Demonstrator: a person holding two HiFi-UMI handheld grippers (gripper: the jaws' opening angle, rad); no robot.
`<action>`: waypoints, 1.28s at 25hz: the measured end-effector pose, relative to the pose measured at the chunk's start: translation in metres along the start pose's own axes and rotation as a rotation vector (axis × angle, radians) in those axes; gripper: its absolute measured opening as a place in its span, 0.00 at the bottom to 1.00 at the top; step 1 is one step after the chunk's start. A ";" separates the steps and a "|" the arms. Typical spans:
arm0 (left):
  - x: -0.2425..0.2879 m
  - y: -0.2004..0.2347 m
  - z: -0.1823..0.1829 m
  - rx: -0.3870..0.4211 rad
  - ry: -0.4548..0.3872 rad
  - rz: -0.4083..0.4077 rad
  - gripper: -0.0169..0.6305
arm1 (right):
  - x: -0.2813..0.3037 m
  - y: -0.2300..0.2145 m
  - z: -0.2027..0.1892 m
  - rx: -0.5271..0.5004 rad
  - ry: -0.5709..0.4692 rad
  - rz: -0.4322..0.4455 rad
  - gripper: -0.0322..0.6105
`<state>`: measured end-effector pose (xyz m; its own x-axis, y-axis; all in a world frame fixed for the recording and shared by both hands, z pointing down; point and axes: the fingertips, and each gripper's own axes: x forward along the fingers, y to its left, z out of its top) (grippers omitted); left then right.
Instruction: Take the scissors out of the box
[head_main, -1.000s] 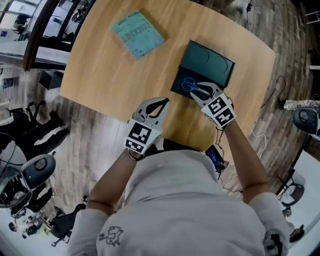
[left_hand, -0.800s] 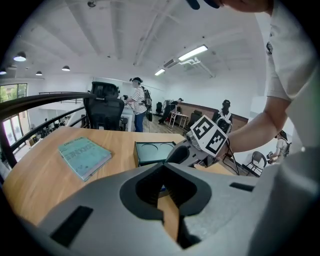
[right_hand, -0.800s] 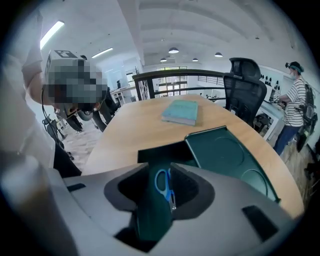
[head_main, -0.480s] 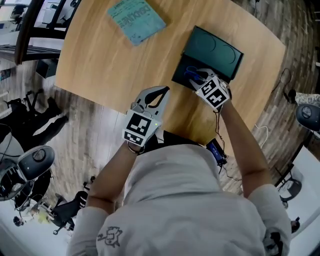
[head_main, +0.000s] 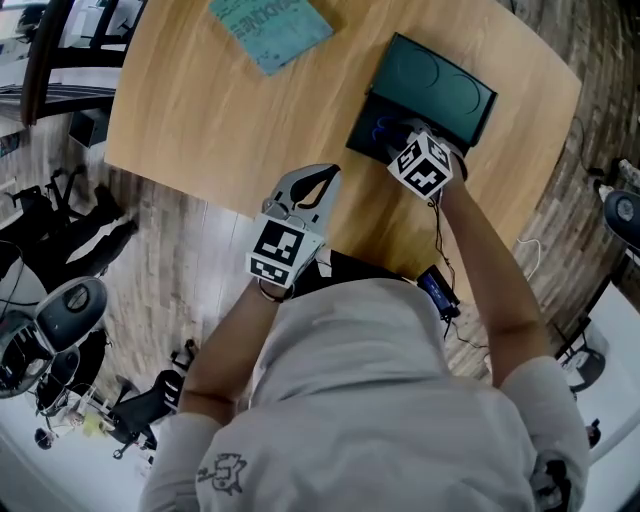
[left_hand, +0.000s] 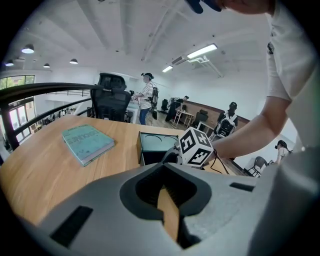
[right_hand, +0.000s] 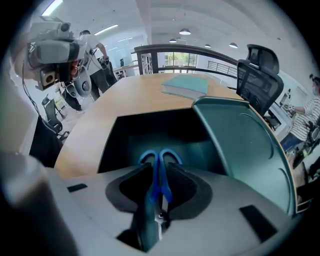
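Observation:
Blue-handled scissors (right_hand: 170, 156) lie on the floor of a dark teal box (head_main: 362, 140) whose lid (head_main: 440, 85) stands open at the table's right side. My right gripper (right_hand: 157, 167) points steeply down into the box. Its jaws straddle the scissors' handles, still open, and have just been closing on them. From the head view, its marker cube hides most of the scissors (head_main: 380, 128). My left gripper (head_main: 330, 172) hovers over the table's near edge, left of the box, shut and empty. In its own view the box (left_hand: 157, 145) lies ahead.
A teal book (head_main: 270, 22) lies at the far left of the round wooden table (head_main: 200, 110). A small blue device (head_main: 440, 290) on a cable hangs by the person's right arm. Office chairs stand on the floor at the left (head_main: 60, 330).
My right gripper has sunk into the box over the scissors and now covers most of them. The left gripper has stayed near the table's edge.

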<state>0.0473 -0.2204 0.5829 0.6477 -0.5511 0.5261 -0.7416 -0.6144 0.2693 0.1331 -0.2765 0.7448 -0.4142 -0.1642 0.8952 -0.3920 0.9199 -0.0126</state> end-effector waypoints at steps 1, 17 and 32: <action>0.002 0.003 0.000 -0.003 0.000 0.002 0.03 | 0.003 -0.002 0.001 -0.009 0.001 -0.003 0.22; -0.019 0.016 0.002 -0.008 -0.025 0.032 0.04 | -0.013 0.000 0.016 0.001 -0.058 -0.056 0.19; -0.075 0.000 0.029 0.071 -0.103 -0.028 0.04 | -0.097 0.015 0.064 0.088 -0.223 -0.248 0.19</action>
<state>0.0037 -0.1958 0.5196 0.6850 -0.5863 0.4324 -0.7113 -0.6666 0.2231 0.1150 -0.2696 0.6297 -0.4627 -0.4621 0.7565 -0.5688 0.8093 0.1465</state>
